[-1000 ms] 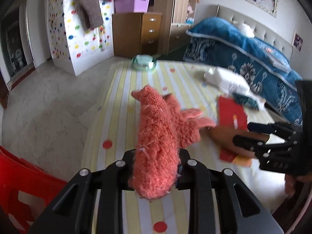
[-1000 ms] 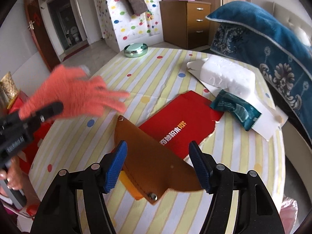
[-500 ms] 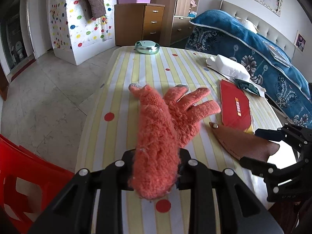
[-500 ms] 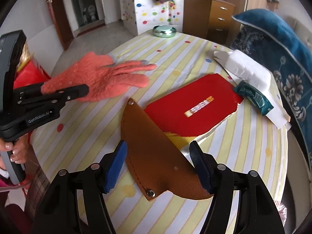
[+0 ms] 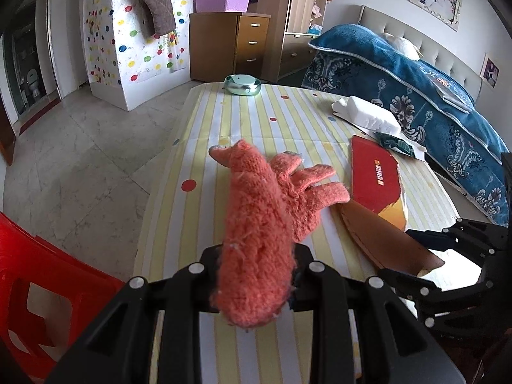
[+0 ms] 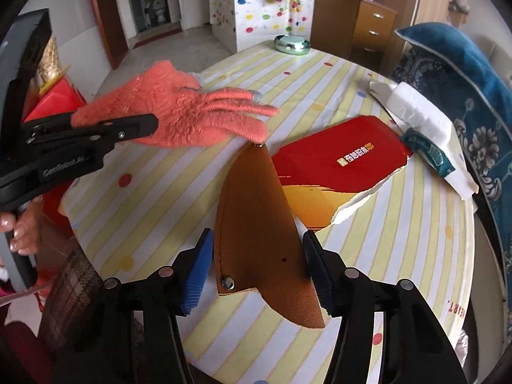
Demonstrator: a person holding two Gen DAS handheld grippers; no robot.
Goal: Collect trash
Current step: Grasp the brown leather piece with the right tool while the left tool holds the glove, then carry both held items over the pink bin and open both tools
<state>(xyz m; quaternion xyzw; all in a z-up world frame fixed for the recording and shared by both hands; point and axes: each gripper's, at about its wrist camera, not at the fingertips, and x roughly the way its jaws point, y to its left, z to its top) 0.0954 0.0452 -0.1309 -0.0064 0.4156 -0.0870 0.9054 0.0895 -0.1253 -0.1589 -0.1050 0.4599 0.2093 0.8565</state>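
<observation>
Our left gripper [image 5: 256, 275] pinches a fuzzy coral knitted glove [image 5: 265, 211]; our right gripper [image 6: 256, 268] clamps a smooth tan leather sheath [image 6: 259, 224] just beside it.

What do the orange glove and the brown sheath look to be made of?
Orange glove: fuzzy knitted yarn, judging by its ribbed fingers and loose fibres. Brown sheath: looks like leather or an imitation, matte and finely grained, stiff, with metal rivets.

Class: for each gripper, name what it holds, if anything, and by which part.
Left gripper: the orange glove, clamped at its cuff end. Right gripper: the brown leather sheath, pinched across its wide end.
</observation>
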